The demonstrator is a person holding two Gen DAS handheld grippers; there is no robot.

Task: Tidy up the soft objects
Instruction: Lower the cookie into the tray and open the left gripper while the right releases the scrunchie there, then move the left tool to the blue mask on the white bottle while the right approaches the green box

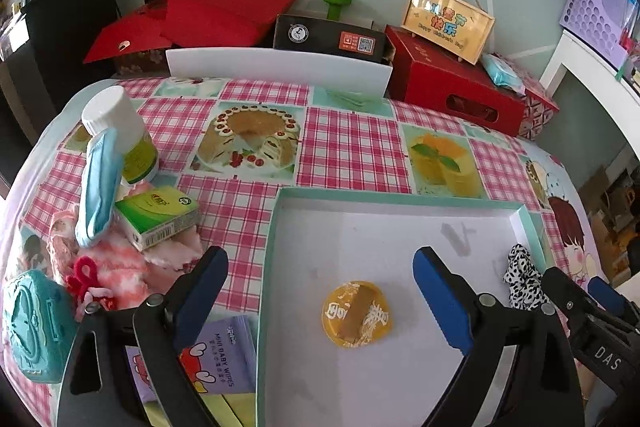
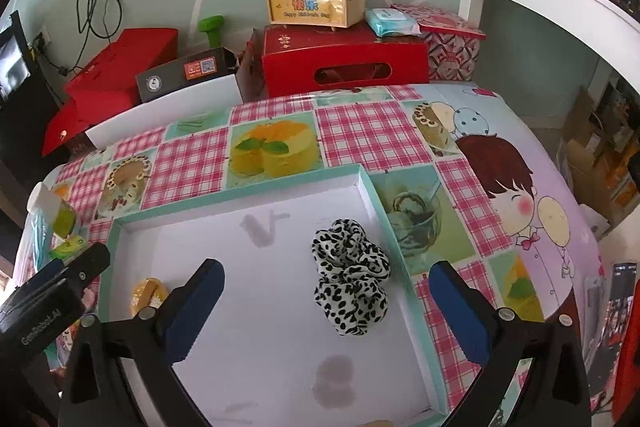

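A shallow teal-rimmed white tray [image 1: 396,197] lies on the table; it also shows in the right wrist view [image 2: 240,193]. A yellow round soft packet [image 1: 356,313] lies in the tray between the fingers of my open, empty left gripper [image 1: 320,287]. A black-and-white leopard scrunchie [image 2: 350,277] lies in the tray's right part, between the fingers of my open, empty right gripper [image 2: 326,301]. The scrunchie [image 1: 520,279] and right gripper show at the right of the left wrist view. Left of the tray lie a pink fluffy cloth [image 1: 132,263], a blue tissue pack [image 1: 98,187] and a wipes pack [image 1: 224,359].
A white bottle [image 1: 120,131], a green box [image 1: 160,215] and a teal case [image 1: 32,327] sit at the table's left. Red boxes [image 1: 452,87], a black box [image 1: 328,37], a white panel [image 1: 276,67] and a handled gift box [image 2: 312,1] line the back edge.
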